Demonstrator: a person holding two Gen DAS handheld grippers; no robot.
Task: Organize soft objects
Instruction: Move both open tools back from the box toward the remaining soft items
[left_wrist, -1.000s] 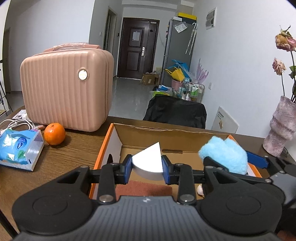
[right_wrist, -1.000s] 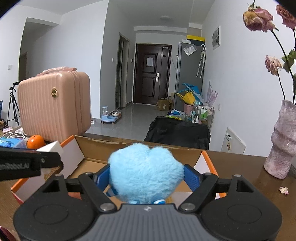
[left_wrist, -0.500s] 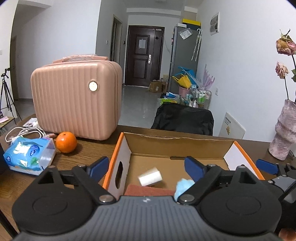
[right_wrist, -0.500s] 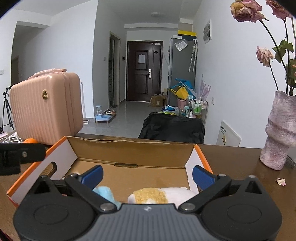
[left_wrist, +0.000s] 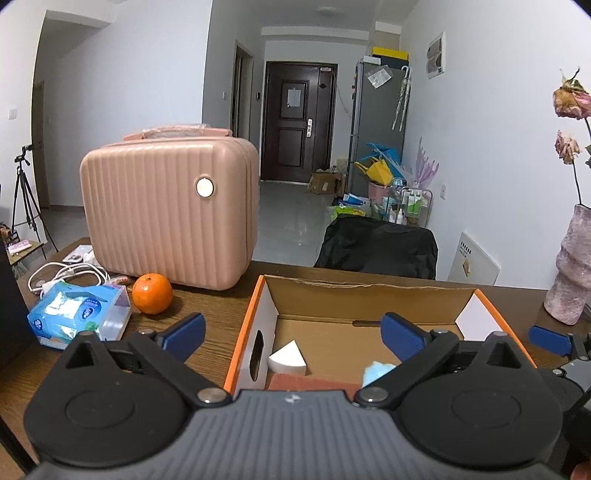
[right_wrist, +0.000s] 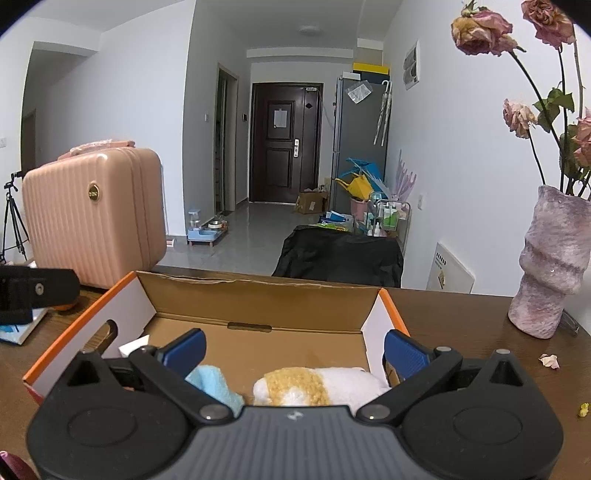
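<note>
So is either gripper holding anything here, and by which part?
Nothing is held: left gripper and right gripper are open; white wedge and blue plush lie in the box.

One box, four soft things, one orange, one suitcase.

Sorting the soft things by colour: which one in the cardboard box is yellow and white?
The plush at the box's right end, seen from the right wrist. The fluffy piece beside it is light blue; the wedge-shaped sponge is plain white.

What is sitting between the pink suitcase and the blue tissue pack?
An orange sits between the pink suitcase and the blue tissue pack, shown in the left wrist view.
</note>
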